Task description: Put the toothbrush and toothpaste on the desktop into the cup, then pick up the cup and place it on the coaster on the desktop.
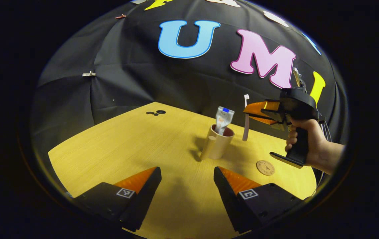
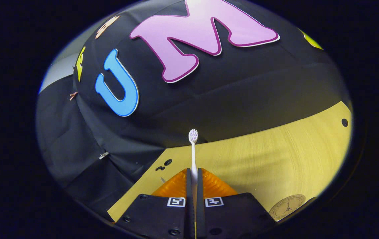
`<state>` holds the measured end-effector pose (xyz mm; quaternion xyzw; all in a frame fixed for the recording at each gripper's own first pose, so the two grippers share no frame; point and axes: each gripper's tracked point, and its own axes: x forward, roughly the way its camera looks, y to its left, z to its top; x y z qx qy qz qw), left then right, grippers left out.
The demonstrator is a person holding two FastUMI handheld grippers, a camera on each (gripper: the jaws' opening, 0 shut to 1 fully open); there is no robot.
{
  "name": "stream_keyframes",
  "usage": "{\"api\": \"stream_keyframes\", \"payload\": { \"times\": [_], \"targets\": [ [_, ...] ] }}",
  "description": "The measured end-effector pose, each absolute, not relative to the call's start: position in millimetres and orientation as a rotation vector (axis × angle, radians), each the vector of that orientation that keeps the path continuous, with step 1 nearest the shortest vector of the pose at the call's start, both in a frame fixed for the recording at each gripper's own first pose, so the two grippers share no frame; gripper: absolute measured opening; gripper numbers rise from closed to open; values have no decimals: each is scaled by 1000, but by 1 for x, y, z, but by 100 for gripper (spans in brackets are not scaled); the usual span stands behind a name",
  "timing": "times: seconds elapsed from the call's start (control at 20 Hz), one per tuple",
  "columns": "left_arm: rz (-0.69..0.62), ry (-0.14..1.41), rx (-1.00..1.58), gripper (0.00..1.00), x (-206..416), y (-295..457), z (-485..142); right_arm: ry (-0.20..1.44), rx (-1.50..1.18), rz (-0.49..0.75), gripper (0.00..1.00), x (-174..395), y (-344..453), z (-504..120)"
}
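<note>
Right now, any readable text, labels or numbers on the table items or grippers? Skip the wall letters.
Nothing can be quoted.
toothpaste: print on the tube, too blurred to read.
coaster: stamped emblem with ring lettering, too small to read.
square markers on left gripper and right gripper: patterns, no words.
toothbrush, cup: no text seen.

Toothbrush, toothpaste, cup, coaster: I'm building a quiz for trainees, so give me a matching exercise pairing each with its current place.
Things:
1. toothbrush
2. toothpaste
3. cup
4. coaster

Places:
A. standing in the cup
B. flat on the desktop, nothing on it
C. held upright in the right gripper, above the desktop
D. upright on the desktop, off the coaster

Pairs: 1-C, 2-A, 3-D, 4-B
</note>
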<state>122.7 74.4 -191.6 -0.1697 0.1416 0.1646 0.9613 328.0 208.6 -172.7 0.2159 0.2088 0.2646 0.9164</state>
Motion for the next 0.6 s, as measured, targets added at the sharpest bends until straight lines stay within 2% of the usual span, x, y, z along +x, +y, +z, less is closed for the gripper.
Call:
{"api": "stream_keyframes", "payload": {
  "times": [0.6],
  "targets": [
    [327,275,-366,98,129,75,-203,317,383,561,6,354,241,-184]
  ]
}}
